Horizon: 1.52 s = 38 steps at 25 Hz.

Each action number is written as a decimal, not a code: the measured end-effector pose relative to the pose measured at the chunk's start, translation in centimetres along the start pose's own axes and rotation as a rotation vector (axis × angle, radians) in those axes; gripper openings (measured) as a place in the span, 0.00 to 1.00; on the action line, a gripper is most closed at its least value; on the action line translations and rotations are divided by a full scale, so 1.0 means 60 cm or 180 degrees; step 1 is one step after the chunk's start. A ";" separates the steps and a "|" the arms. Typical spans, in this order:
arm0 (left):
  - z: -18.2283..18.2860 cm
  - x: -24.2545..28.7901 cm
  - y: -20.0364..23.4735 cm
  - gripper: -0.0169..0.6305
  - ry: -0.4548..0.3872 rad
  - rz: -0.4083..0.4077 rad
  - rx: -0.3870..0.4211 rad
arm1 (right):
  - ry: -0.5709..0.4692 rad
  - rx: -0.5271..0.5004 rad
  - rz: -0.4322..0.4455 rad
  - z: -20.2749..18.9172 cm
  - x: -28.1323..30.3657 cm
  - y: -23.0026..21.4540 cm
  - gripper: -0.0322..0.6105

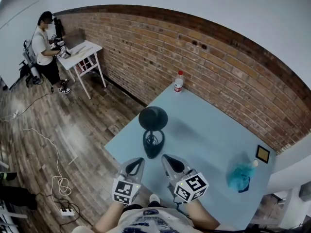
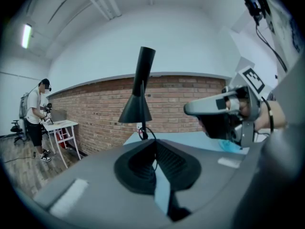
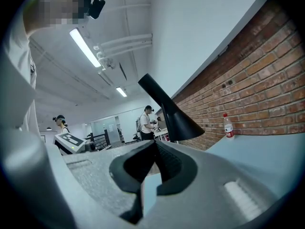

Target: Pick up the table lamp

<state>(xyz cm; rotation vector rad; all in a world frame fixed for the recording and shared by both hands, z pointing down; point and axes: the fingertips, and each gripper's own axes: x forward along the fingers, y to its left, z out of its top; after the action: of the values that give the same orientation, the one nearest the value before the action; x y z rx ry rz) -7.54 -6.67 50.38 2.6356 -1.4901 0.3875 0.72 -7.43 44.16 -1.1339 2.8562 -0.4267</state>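
1. Head view: the table lamp point(image 1: 153, 118) is seen standing on the blue table point(image 1: 209, 140), just ahead of both grippers.
2. The left gripper point(image 1: 139, 161) and right gripper point(image 1: 165, 158) are held closed and empty; nothing is grasped yet, so the whole pick remains.
3. In both gripper views the lamp's base is hidden behind the jaws.

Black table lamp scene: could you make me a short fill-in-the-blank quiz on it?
The black table lamp stands on a light ___ table.
The clear plastic bottle with a red cap stands against the ___ wall.
Neither the left gripper nor the right gripper touches the ___.
Missing words: blue; brick; lamp.
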 end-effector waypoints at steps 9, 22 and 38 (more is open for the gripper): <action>-0.010 0.047 0.018 0.01 0.0107 0.0068 -0.0054 | 0.0005 -0.0114 0.0120 0.022 0.043 -0.051 0.05; -0.074 0.109 0.036 0.02 0.0343 -0.0185 -0.0139 | 0.0009 -0.0077 0.0132 0.012 0.100 -0.086 0.05; -0.130 0.171 0.035 0.11 0.0666 -0.0508 -0.0189 | 0.0077 -0.0019 0.0089 0.001 0.123 -0.092 0.05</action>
<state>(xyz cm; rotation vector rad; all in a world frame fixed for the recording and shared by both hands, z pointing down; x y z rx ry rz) -5.65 -14.72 60.50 2.5529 -1.2016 0.5741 -0.99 -16.25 46.05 -1.0959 2.8921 -0.4339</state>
